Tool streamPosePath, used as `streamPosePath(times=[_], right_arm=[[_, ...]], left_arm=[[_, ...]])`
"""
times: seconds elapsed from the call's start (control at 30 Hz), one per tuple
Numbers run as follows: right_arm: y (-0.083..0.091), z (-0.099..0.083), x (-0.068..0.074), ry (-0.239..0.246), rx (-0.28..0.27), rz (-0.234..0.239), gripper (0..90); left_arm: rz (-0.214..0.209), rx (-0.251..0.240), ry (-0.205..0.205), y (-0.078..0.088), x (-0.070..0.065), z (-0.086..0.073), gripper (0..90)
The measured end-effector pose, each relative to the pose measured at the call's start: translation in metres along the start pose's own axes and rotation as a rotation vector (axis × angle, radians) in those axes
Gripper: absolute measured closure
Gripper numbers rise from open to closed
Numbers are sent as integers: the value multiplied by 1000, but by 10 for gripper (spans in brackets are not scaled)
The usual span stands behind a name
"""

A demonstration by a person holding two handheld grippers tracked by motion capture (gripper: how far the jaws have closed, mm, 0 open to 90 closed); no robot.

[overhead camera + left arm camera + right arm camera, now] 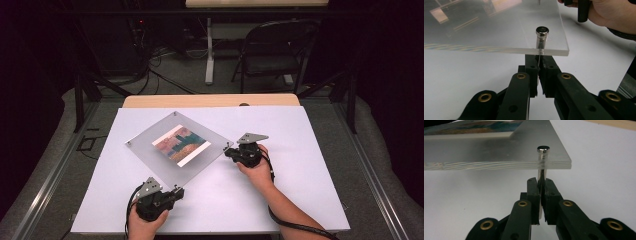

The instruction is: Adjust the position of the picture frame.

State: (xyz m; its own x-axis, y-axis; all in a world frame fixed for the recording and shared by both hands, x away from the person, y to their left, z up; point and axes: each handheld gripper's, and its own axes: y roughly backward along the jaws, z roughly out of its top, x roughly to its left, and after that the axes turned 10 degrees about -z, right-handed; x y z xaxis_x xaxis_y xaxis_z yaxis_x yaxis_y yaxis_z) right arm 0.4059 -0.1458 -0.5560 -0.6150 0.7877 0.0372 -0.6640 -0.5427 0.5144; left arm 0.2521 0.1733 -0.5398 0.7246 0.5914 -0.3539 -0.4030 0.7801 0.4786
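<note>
High view: clear frame pinched at two corner posts

High view pictures are dominated by one clear acrylic frame [177,146], laid as a diamond on the white desk [300,200], slightly toward 10 o'clock from the desk's middle. One colourful print [181,145] is sandwiched at its centre; no writing, brand or label can be read on it or anywhere else. Four corner fixings are suggested, but from above they are seen as small specks and are hard to make out.

The left gripper [176,192] is held at 6 o'clock of the frame, at its nearest corner. In the left gripper view, its jaws are seen brought together on the thin lower stem of one metal post [541,37], just under the frame's edge, so that a clamp on the post is shown. The person's other hand [614,13] is cut off at 1 o'clock of that view.

The right gripper [228,150] is placed at 3 o'clock of the frame, at its right corner. In the right gripper view, the jaws are seen pressed on the shaft of a second post [542,160], below the stacked clear sheets; the print is cut off at the top edge.

One folding chair [277,47] is seen beyond the desk at 12 o'clock, partly lost in shadow.
</note>
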Motion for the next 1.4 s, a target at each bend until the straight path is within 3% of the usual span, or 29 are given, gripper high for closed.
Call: streamPosePath(times=[0.3, 0.53, 0.67, 0.87, 1.07, 1.23, 1.4], right_arm=[[18, 3, -2, 13, -14, -13, 852], [50, -7, -5, -25, -5, -14, 852], [74, -16, 0, -64, -7, -9, 850], [89, -22, 9, -79, -8, -17, 845], [90, -30, 0, -114, 0, -67, 849], [83, -32, -9, -144, 6, -107, 851], [75, -31, -8, -138, 11, -99, 851]], left_arm=[[-10, -18, -2, 0, 5, 5, 854], [-9, -47, 10, -2, 22, 17, 854], [-4, -63, 17, -6, 33, 26, 854], [18, -94, 29, -16, 51, 40, 854], [0, -58, 15, -33, 52, 45, 853], [18, -47, 16, -44, 53, 48, 853], [39, -50, 36, -45, 64, 48, 851]])
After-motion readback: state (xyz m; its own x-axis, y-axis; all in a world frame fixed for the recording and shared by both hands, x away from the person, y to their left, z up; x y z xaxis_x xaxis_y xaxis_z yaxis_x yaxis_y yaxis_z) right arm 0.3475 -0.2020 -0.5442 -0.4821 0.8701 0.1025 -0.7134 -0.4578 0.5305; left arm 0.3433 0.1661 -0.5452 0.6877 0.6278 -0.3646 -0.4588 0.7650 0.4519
